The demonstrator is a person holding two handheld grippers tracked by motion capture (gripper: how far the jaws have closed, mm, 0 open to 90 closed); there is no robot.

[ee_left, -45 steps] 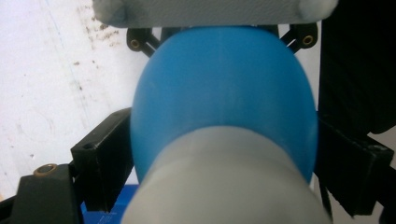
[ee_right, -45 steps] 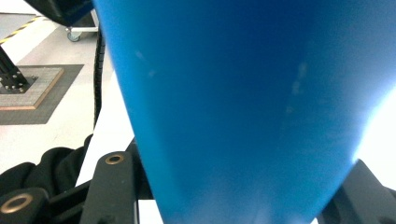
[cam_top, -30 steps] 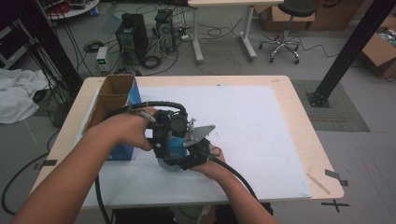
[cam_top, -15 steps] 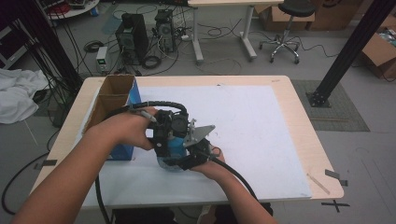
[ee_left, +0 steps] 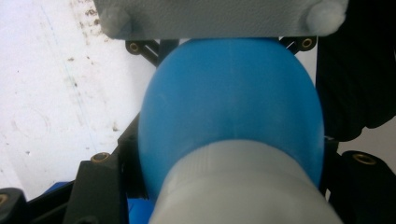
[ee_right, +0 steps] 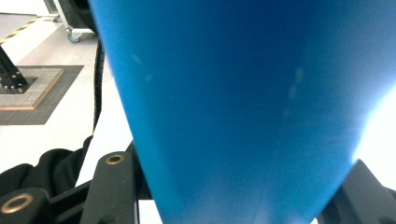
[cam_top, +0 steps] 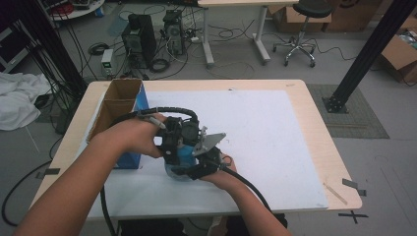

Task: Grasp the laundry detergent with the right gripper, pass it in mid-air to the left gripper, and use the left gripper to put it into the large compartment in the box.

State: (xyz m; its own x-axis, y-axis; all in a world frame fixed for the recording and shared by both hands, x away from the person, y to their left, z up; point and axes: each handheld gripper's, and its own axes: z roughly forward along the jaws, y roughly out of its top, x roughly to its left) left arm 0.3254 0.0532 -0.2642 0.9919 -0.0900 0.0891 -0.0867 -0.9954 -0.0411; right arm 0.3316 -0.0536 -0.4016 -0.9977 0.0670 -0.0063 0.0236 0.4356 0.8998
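Item: blue bottle [cam_top: 181, 156] with a pale cap [ee_left: 243, 186], held above the white surface [cam_top: 275, 132] at its 7 o'clock area. Left claw [cam_top: 173, 147] at the bottle's 10 o'clock, jaws just closed onto the cap end. Right claw [cam_top: 199, 167] at its 4 o'clock, clamped on the blue body. Cardboard box [cam_top: 115, 105] nearby at 10 o'clock.
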